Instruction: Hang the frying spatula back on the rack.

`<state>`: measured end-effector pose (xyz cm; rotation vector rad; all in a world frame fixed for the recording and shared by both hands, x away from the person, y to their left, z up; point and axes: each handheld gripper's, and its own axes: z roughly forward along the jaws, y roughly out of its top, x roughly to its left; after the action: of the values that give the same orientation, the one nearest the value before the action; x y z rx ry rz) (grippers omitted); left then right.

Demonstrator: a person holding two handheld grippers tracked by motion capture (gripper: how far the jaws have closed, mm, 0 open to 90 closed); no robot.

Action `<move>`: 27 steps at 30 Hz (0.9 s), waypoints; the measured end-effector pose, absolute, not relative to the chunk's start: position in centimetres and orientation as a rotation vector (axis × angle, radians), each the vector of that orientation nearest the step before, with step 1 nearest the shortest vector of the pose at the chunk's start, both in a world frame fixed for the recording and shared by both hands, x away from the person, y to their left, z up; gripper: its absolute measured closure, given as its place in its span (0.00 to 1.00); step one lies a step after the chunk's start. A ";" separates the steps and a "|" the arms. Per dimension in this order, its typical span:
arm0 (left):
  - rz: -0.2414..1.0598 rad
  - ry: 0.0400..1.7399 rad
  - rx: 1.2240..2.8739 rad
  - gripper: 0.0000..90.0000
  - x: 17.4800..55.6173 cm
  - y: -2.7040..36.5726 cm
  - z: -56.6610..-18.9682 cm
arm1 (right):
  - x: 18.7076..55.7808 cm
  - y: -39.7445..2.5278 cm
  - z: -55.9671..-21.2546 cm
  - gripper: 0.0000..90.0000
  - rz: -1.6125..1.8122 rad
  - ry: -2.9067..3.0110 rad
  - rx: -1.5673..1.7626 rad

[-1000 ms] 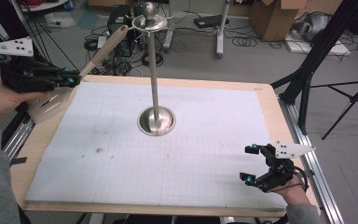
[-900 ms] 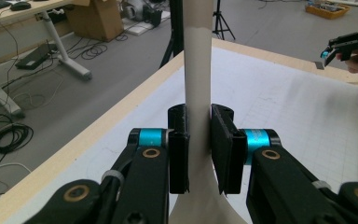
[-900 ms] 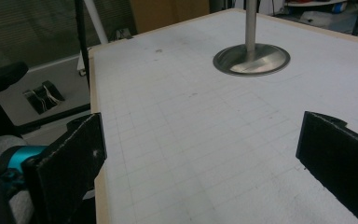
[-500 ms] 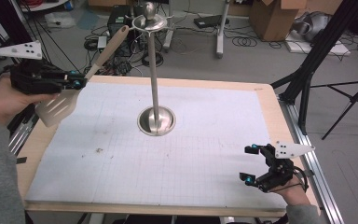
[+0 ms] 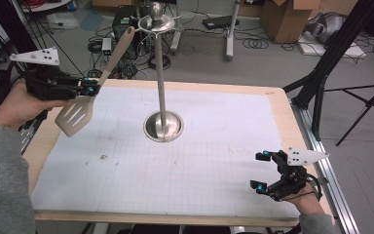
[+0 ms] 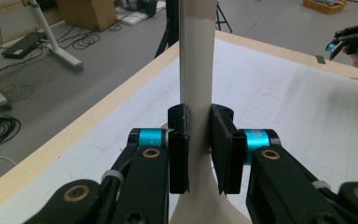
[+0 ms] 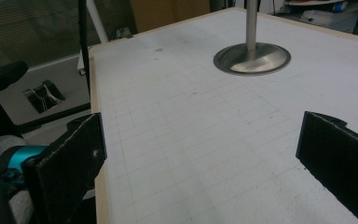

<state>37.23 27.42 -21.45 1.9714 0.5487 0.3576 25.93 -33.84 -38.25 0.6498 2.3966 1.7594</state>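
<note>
A beige slotted spatula [image 5: 75,117] hangs in the air over the table's far left, blade down. Its long handle slants up toward the hooks at the top of the metal stand [image 5: 159,73]. My left gripper [image 5: 91,90] is shut on the spatula just above the blade. In the left gripper view the spatula handle [image 6: 196,56] rises between the pads of the left gripper [image 6: 199,144]. My right gripper [image 5: 258,170] rests open near the front right corner, with nothing between its fingers. In the right gripper view the open right gripper [image 7: 200,154] faces the stand's round base [image 7: 251,58].
A white gridded mat covers the wood-rimmed table [image 5: 282,97]. The stand's base [image 5: 163,126] sits at mid table. Black tripod legs [image 5: 321,83] stand off the right edge. Cables and boxes lie on the floor beyond.
My left gripper has carried the spatula to the right and toward the stand, and the handle's tip is now close to the top hooks. The right gripper has stayed put.
</note>
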 end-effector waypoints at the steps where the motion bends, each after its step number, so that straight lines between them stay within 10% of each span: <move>1: 0.356 0.547 1.972 0.86 37.3 27.3 -21.5 | 25.9 -33.8 -38.2 0.01 1.759 2.398 0.649; 27: 0.325 0.564 2.001 0.86 38.4 24.9 -22.7 | 25.9 -33.8 -38.1 0.01 1.767 2.394 0.647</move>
<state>38.44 24.90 -22.74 2.0011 0.5637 0.3246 25.90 -33.80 -38.13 0.6470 2.3944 1.7670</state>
